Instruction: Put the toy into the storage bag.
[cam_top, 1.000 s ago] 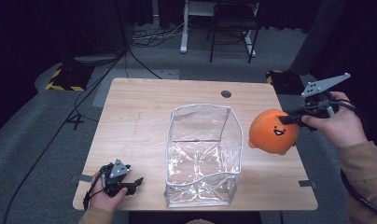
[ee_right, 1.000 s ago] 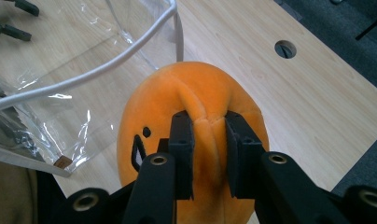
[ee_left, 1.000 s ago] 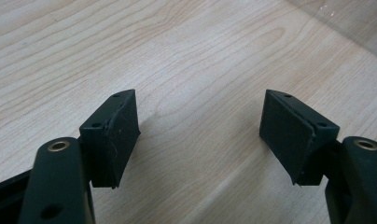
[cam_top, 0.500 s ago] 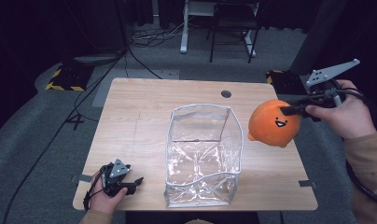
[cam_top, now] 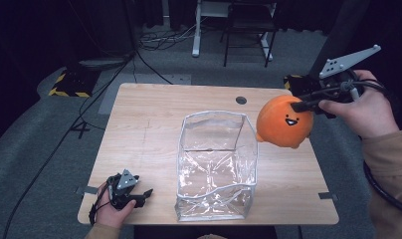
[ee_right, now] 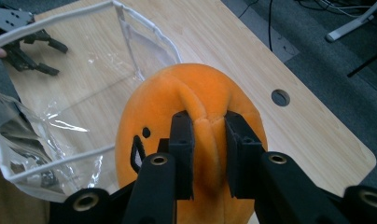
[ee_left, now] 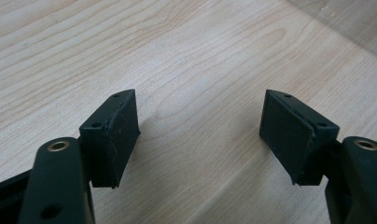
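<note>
Item: plush point(cam_top: 283, 122) pinched in my R gripper point(cam_top: 299, 105), frame right, not yet in bag point(cam_top: 215, 167); L gripper point(cam_top: 139, 195) wide open, empty, lower left.

One orange plush toy point(cam_top: 284, 122), one clear plastic bag point(cam_top: 215, 167) (open-topped), one wooden table point(cam_top: 144, 124), two grippers

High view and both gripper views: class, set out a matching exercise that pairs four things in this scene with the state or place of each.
Things:
1. orange plush toy
2. clear plastic bag
3. left gripper
4. right gripper

States:
A. jaws apart, nothing between them, low over the table's near left corner
B. stands open at the top in the middle of the wooden table
C. pinched and held in the air, right of the bag
D. jaws shut on a fold of orange plush

Pairs: 1-C, 2-B, 3-A, 4-D
</note>
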`<action>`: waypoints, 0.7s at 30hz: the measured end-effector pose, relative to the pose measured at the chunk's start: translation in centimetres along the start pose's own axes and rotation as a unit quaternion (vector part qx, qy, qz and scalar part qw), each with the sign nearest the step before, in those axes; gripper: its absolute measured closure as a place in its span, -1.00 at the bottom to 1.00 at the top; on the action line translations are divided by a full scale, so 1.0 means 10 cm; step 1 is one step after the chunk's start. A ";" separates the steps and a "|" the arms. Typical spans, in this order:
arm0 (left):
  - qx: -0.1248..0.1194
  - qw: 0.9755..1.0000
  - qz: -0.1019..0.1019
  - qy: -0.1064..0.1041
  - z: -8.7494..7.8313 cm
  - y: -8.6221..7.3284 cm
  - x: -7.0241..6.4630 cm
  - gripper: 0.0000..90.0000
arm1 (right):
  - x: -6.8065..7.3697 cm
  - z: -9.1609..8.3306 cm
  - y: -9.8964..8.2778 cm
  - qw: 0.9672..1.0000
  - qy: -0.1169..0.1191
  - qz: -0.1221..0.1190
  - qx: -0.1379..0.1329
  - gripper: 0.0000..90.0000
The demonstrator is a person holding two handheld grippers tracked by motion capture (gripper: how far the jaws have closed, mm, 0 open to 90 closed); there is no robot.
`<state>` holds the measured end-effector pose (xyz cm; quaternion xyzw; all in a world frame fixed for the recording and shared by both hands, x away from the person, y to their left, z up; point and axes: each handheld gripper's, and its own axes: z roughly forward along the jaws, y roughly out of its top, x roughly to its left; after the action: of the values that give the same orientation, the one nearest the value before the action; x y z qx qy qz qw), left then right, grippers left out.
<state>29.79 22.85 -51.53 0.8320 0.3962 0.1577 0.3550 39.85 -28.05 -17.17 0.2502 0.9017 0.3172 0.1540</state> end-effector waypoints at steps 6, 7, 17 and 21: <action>0.000 1.000 0.000 0.000 0.00 0.00 0.00 -0.36 | 0.08 0.04 0.18 1.000 0.008 -0.013 -0.010 0.67; 0.000 1.000 0.000 0.000 0.00 0.00 0.00 -0.36 | 0.09 0.05 0.20 1.000 0.009 -0.014 -0.011 0.67; 0.000 1.000 0.000 0.000 0.00 0.00 0.00 -0.36 | 0.22 0.15 0.43 0.999 0.021 -0.035 -0.022 0.67; 0.000 1.000 0.000 0.000 0.00 0.00 0.00 -0.36 | 0.27 0.24 0.52 0.998 0.032 -0.044 -0.023 0.67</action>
<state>29.79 22.85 -51.52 0.8320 0.3963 0.1573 0.3549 40.47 -21.87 -15.94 0.1964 0.9087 0.3387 0.1451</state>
